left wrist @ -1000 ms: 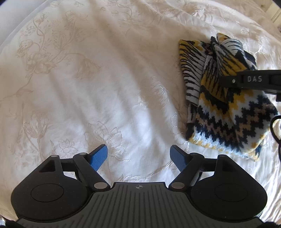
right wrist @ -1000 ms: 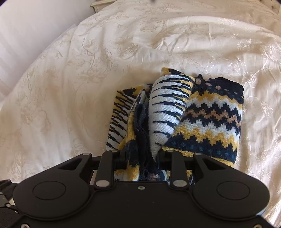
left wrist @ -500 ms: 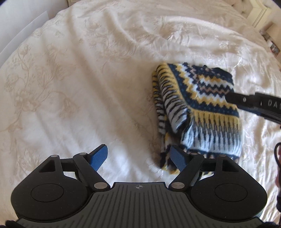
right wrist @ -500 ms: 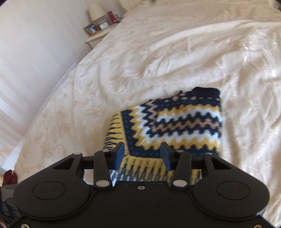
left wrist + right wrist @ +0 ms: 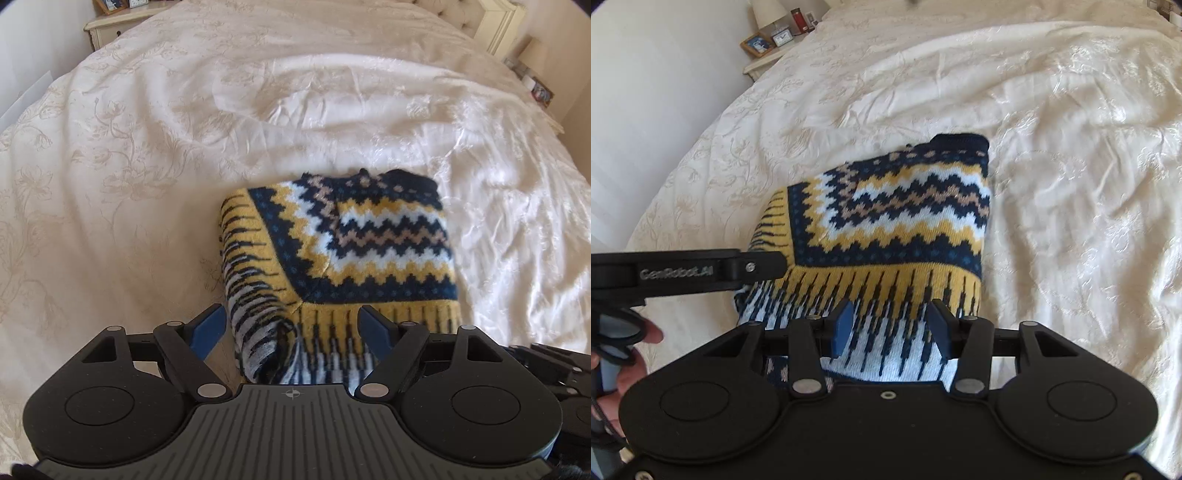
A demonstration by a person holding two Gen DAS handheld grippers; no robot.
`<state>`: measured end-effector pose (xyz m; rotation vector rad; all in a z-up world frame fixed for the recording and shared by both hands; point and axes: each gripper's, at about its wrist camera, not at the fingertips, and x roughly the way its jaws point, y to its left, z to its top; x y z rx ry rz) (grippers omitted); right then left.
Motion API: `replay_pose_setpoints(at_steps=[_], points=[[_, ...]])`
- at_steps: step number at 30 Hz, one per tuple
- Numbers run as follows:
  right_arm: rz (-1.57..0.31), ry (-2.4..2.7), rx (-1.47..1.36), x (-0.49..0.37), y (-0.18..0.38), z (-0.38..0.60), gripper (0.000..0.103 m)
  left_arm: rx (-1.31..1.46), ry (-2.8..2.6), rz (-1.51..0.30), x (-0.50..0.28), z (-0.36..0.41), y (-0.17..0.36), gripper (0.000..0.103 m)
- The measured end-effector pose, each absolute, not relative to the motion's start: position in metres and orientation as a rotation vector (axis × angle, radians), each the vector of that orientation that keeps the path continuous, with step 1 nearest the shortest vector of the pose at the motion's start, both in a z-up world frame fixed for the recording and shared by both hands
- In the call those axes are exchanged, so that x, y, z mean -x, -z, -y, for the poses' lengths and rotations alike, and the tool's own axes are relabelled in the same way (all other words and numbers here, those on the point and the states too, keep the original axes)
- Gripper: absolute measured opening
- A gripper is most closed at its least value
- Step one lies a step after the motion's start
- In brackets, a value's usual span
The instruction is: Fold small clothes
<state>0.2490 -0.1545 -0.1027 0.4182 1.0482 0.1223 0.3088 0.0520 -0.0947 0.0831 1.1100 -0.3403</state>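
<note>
Just ahead of both spread, empty hand-held grippers, left (image 5: 291, 328) and right (image 5: 890, 326): folded knit sweater (image 5: 354, 251) on bed (image 5: 147, 177). Fold looks finished; next, probably pinch near hem or withdraw.

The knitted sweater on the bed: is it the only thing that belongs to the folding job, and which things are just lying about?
Belongs to the job:
- folded zigzag-patterned sweater
- left gripper, open
- right gripper, open
- bedspread as work surface

Just lying about:
- picture frame
- small clock
- red container
- lamp
- nightstand
</note>
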Motion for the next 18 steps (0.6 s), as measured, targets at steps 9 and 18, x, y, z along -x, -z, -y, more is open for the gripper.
replay_pose_setpoints(at_steps=[9,18], points=[[-1.223,-0.101,-0.376,-0.236,0.141,0.159,0.044,0.05,0.281,-1.297,-0.339,-0.091,0.147,0.08],[-1.105,-0.225,-0.269,-0.228,0.104,0.15,0.052,-0.004,0.308,-1.287,-0.345,-0.088,0.145,0.081]])
